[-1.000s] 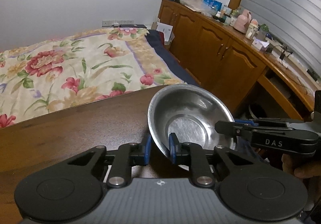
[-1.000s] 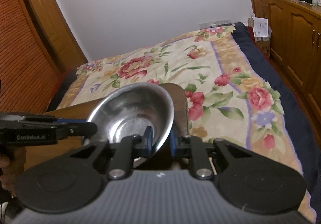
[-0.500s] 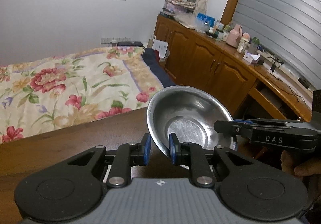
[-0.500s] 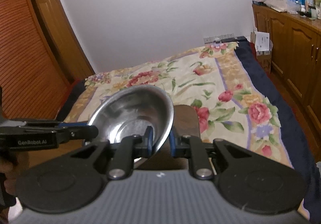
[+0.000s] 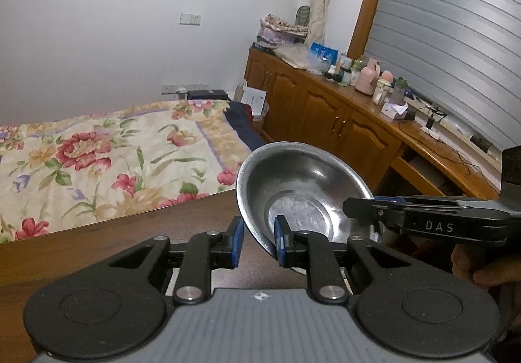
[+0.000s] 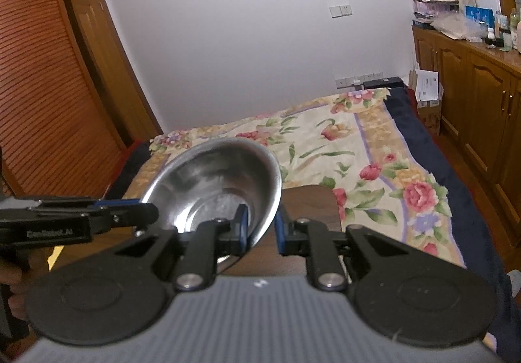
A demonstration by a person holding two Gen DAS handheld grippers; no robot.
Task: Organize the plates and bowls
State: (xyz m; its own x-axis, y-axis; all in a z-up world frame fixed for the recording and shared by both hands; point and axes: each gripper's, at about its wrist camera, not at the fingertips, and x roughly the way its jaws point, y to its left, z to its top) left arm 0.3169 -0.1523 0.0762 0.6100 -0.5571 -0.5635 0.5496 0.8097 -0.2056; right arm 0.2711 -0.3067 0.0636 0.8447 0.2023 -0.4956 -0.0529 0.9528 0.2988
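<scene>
Left wrist view: a steel bowl point(image 5: 302, 190) hangs tilted in the air above the right end of a wooden desk point(image 5: 97, 245), pinched at opposite rims by the left gripper point(image 5: 259, 241) and the right gripper point(image 5: 358, 205). From the right wrist, the same bowl point(image 6: 215, 184) sits between the right gripper point(image 6: 260, 229) and the left gripper point(image 6: 148, 213) near the desk's rounded corner. No plates or other bowls show in either view, so the sorting appears barely begun; a flowered bedspread point(image 6: 358, 148) lies beyond.
</scene>
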